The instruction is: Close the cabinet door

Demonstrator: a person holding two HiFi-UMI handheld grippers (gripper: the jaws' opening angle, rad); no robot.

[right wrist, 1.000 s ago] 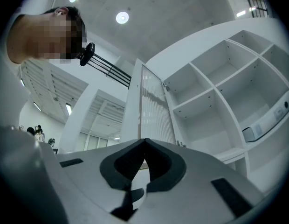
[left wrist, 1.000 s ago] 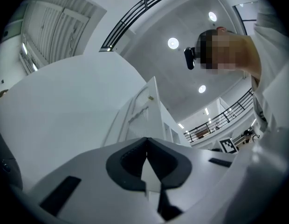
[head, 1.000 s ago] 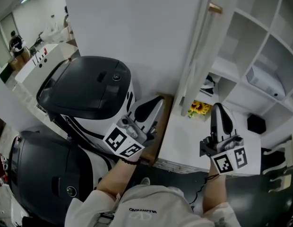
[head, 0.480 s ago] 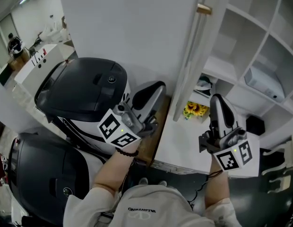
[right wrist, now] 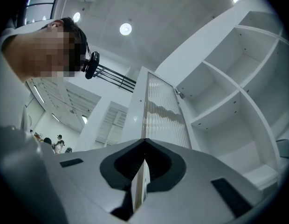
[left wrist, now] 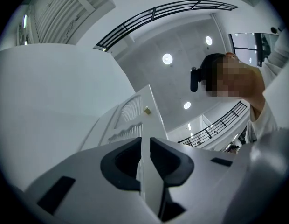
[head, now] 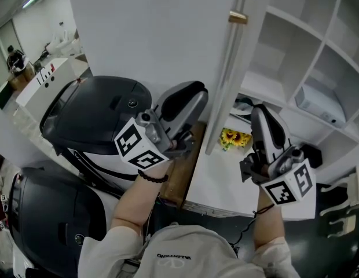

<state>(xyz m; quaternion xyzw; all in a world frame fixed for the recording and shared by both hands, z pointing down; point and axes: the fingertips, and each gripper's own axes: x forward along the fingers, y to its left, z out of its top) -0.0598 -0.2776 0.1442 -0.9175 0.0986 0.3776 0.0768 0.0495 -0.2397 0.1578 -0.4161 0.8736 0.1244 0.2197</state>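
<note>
The white cabinet door [head: 224, 91] stands open, edge toward me, with a brass knob [head: 237, 17] high on it. In the left gripper view the door [left wrist: 135, 120] and its knob [left wrist: 147, 110] rise ahead. The ribbed inner face of the door [right wrist: 161, 115] fills the middle of the right gripper view. My left gripper [head: 191, 90] is raised left of the door's edge, apart from it. Its jaws [left wrist: 145, 141] have just been opening to a narrow gap with nothing between them. My right gripper [head: 262, 110] hangs right of the door before the shelves, with tips meeting [right wrist: 144, 141] and nothing held.
White open shelves [head: 295, 51] lie behind the door, with a white box [head: 321, 103], a small black object [head: 312, 149] and sunflowers [head: 230, 136] on the counter. Two black-lidded machines [head: 98, 114] [head: 46, 213] crowd the left. A broad white panel [head: 156, 33] is left of the door.
Both grippers have risen and tilted up toward the door. The left one has come closer to the door's edge. The door has not swung.
</note>
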